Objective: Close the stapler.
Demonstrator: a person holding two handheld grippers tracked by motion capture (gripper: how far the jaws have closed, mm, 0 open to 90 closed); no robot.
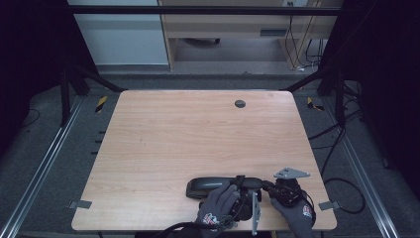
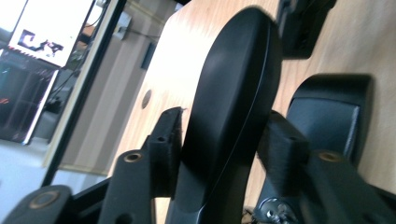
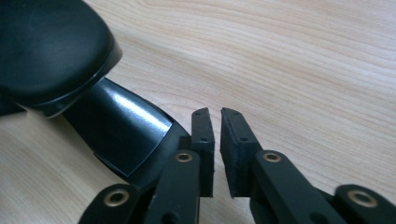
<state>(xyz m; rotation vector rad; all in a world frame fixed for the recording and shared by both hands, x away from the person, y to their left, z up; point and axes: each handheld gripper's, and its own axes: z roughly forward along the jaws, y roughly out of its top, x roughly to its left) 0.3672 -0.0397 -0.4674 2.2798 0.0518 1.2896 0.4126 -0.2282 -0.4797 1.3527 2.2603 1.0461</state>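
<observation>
Glasses case (image 1: 210, 186) sits at the near edge of the surface (image 1: 188, 134), hinged open; lid (image 2: 233, 93) stands up between the left claw (image 2: 219, 140) pads, base (image 3: 121, 135) lies flat on the wood; left claw looks clamped on the lid rim, though contact on the far pad is hard to confirm; right claw (image 3: 215, 140) is empty, jaws a thin gap apart, just beside the base end; looks like a rigid, light, glossy plastic shell, so likely slippery; best hold is across the lid's thin edge, not the curved back; hinge probably springy, so expect it to snap shut.
</observation>
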